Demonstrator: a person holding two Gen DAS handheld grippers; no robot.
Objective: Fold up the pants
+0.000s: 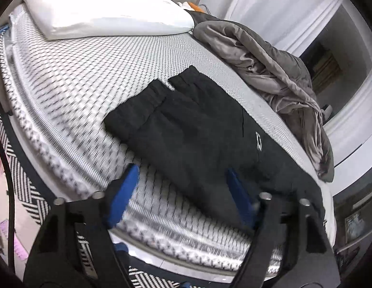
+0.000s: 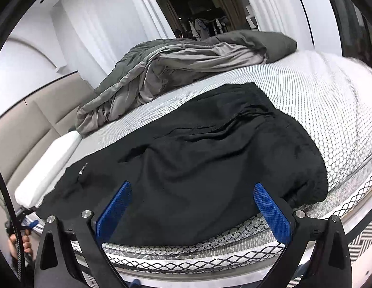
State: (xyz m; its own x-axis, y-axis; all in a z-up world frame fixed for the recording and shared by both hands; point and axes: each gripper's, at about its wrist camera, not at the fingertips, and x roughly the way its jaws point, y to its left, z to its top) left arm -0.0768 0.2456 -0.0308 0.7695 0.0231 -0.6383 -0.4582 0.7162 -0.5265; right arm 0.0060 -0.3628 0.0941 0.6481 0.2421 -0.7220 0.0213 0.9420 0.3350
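Note:
Black pants (image 1: 197, 122) lie flat on the bed, doubled lengthwise, with the two cuffed leg ends far from me in the left wrist view and a small white logo near the hip. My left gripper (image 1: 183, 182) is open and empty, its blue pads (image 1: 124, 192) spread just above the near edge of the pants. In the right wrist view the pants (image 2: 209, 158) fill the middle, waistband end toward the right. My right gripper (image 2: 193, 201) is open and empty, hovering over the near edge of the pants.
The patterned white mattress (image 1: 90, 91) carries a white pillow (image 1: 109, 7) at the head and a bunched grey duvet (image 1: 277, 79), which also shows in the right wrist view (image 2: 176, 64), along the far side. A black-and-white rug (image 1: 27, 180) lies beside the bed.

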